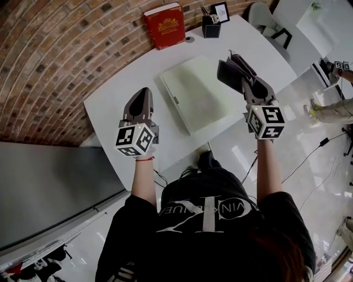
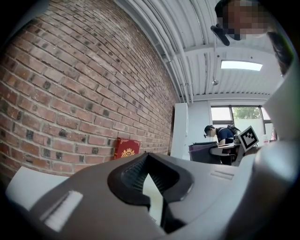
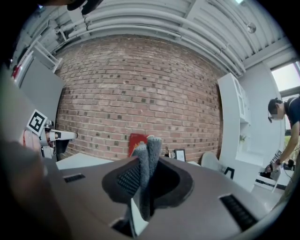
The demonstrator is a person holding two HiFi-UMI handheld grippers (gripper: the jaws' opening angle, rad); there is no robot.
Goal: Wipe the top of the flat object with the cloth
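Head view, from the left: a brick wall [image 1: 60,60] runs along the far side of the white table [image 1: 110,113]. My left gripper [image 1: 144,92] hangs over the table's left part, just beside the flat object [image 1: 196,99], with its marker cube [image 1: 135,140] toward me. In the left gripper view the left gripper's [image 2: 146,155] jaws are closed tip to tip with nothing between them, and they point at the wall and the red book [image 2: 127,148]. The flat object is a pale rectangular slab lying flat near the table's middle, set at an angle, with nothing on it. Behind it the book [image 1: 165,26] stands against the wall, with a dark pen holder [image 1: 210,26] and a small frame [image 1: 221,11] to its right. Further right, my right gripper [image 1: 238,66] is over the slab's far right corner and holds the grey cloth [image 1: 227,74]. The right gripper view shows the right gripper's [image 3: 146,161] jaws clamped on the cloth [image 3: 152,154], which sticks out past the tips in a folded bunch. That view looks level at the wall, the book [image 3: 136,140] and the frame [image 3: 178,154]. The cloth appears to be clear of the slab, though I cannot tell how high it hangs. A chair [image 1: 265,16] stands past the table's right end.
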